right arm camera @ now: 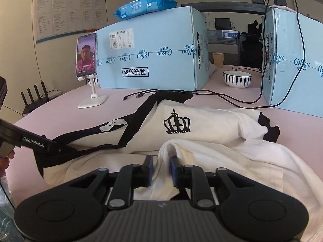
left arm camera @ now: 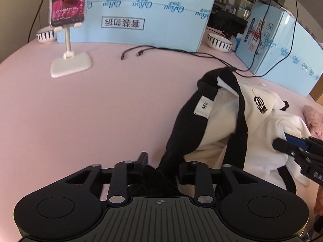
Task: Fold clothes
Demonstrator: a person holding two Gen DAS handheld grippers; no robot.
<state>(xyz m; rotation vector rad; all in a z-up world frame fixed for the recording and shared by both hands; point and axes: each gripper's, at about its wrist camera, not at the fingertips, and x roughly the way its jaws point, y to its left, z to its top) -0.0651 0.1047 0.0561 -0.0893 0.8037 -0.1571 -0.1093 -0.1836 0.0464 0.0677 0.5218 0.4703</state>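
Observation:
A white shirt (right arm camera: 201,125) with black trim and a black crown print lies bunched on the pink table (right arm camera: 60,113); it also shows in the left wrist view (left arm camera: 258,121). My left gripper (left arm camera: 161,165) is shut on the shirt's black collar band (left arm camera: 181,129), near the white neck label. It shows at the left of the right wrist view (right arm camera: 54,145). My right gripper (right arm camera: 161,169) is shut on a fold of the white fabric (right arm camera: 167,151). It shows at the right edge of the left wrist view (left arm camera: 282,143).
Light blue cartons (right arm camera: 153,58) stand along the back and right (right arm camera: 292,60). A phone on a white stand (right arm camera: 88,76), striped bowls (right arm camera: 237,78), and black cables (right arm camera: 161,92) sit on the table. A pink cloth (left arm camera: 313,121) lies at the right.

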